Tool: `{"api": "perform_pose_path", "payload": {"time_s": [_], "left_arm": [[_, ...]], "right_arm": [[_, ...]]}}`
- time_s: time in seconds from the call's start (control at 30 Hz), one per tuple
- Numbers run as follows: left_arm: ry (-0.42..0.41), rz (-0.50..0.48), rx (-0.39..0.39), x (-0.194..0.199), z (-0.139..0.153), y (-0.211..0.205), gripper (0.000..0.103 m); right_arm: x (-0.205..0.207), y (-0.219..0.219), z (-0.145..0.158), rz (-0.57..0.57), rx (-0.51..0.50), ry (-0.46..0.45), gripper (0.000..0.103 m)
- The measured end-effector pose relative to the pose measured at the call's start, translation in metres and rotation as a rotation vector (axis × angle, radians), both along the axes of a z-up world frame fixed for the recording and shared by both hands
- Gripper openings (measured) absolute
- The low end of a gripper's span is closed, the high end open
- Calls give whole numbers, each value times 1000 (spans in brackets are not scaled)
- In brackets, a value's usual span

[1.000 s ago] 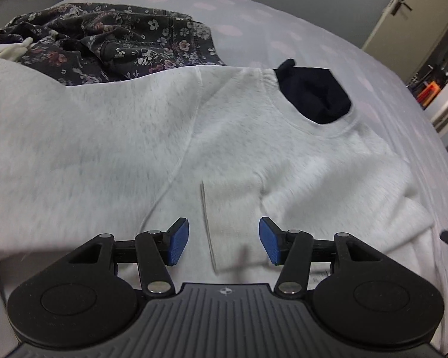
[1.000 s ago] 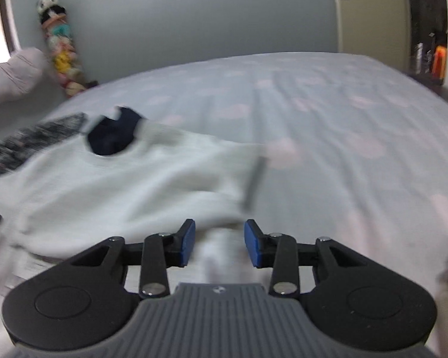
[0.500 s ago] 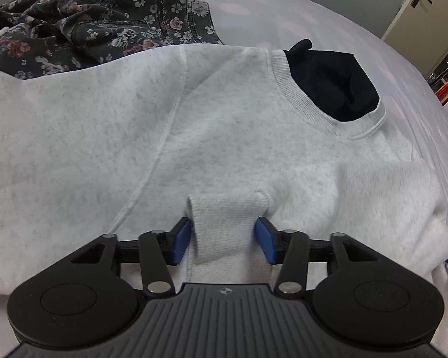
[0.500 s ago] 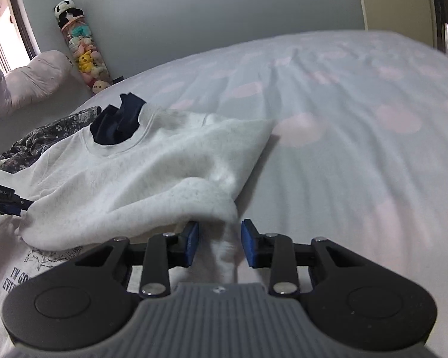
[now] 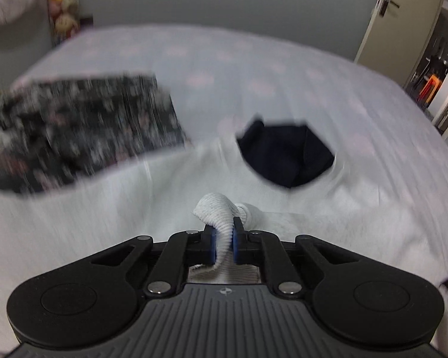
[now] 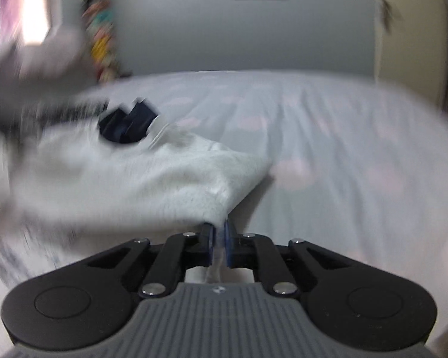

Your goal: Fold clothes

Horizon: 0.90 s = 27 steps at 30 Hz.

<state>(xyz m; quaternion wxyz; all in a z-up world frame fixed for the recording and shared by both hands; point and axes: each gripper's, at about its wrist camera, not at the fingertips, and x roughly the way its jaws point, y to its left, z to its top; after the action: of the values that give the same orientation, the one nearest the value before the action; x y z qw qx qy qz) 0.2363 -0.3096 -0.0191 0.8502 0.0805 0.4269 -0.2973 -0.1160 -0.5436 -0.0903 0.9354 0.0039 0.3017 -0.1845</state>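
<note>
1. One pale grey sweatshirt (image 5: pixel 104 214) is lying spread across the bed (image 5: pixel 283 68), its neck opening facing the far wall, and both views are blurring it.
2. Its ribbed cuff (image 5: pixel 221 217) is sitting pinched in the left gripper (image 5: pixel 223 240), whose blue-padded jaws are squeezing nearly together on the knit.
3. An edge of the same sweatshirt (image 6: pixel 152 176) is being clamped by the right gripper (image 6: pixel 219 246), with the jaws standing narrow and a thin fold of fabric running down between them.
4. A dark navy garment (image 5: pixel 286 155) is showing through the neck opening.
5. A dark floral garment (image 5: pixel 74 131) is lying just beside the sweatshirt's shoulder on the left, touching its edge.
6. The bed is wearing a pale cover dotted with faint pink spots.
7. A stack of soft toys (image 5: pixel 62 9) is standing against the grey wall, and a cream door (image 5: pixel 400 18) is hanging open at the right.
</note>
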Motion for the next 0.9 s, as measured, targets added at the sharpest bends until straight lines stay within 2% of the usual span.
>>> {"api": "perform_pose_path", "payload": {"time_s": [0.07, 0.13, 0.17, 0.33, 0.57, 0.7, 0.73, 0.83, 0.9], "left_arm": [[-19, 16, 16, 8, 10, 2, 8], [-9, 22, 47, 10, -4, 2, 7], [-4, 25, 63, 11, -11, 3, 7], [22, 39, 141, 17, -45, 5, 7], [58, 59, 249, 25, -94, 8, 8], [36, -16, 241, 15, -72, -9, 11], [30, -35, 238, 12, -67, -13, 14], [14, -91, 231, 4, -51, -26, 25], [2, -129, 227, -1, -40, -35, 29]], "right_arm": [[6, 29, -7, 61, -215, 114, 8], [12, 49, -20, 108, -351, 209, 8], [14, 52, -23, 116, -373, 232, 8], [17, 52, -36, 129, -394, 299, 8], [17, 49, -44, 162, -369, 324, 8], [21, 53, -45, 185, -378, 339, 8], [20, 52, -44, 185, -372, 334, 8], [13, 46, -34, 170, -309, 282, 9], [8, 38, -28, 149, -229, 237, 14]]}}
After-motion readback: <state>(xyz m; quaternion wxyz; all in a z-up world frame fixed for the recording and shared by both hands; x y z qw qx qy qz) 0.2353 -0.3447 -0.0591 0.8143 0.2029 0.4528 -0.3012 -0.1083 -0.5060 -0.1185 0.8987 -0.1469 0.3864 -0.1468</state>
